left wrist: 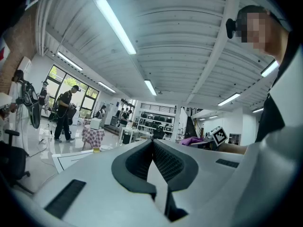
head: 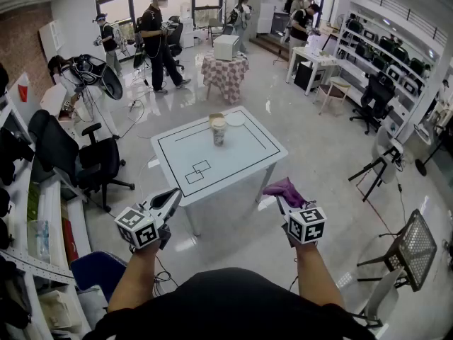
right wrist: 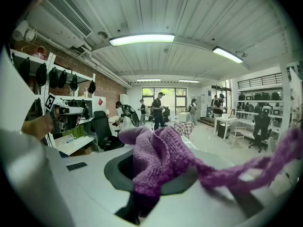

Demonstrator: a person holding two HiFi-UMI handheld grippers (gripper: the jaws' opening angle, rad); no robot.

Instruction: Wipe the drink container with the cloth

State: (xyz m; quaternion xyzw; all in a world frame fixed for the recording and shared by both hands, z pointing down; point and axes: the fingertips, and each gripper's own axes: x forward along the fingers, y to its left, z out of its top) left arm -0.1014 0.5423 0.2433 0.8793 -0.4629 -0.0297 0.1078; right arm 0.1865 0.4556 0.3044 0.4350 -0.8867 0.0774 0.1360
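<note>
Left claw (left wrist: 152, 148): you held it level and short of the desk, its two ribbed pads pressed together with nothing between them.
Right claw (head: 282, 202): you held it tipped slightly downward, pinching the purple cloth between its pads.
Cloth (right wrist: 156, 160): knitted and purple, it sat bunched over the right claw's pads. In the right gripper view one end trailed off to the right.
Drink container (head: 219, 130): a lidded cup, it stood upright on the far half of the desk, inside the black outlined rectangle and well apart from both claws.
Desk (head: 241, 158): white with black lines drawn on its top, it stood ahead of you on the glossy floor. A round white dish (head: 235, 119) lay just beside the cup, near the far corner.
Surroundings: a black office chair (head: 85, 158) stood left of the desk. Beyond it a small desk with a checked cover (head: 225, 75) carried a white box (head: 226, 47), and several people (head: 157, 37) stood near the windows.
</note>
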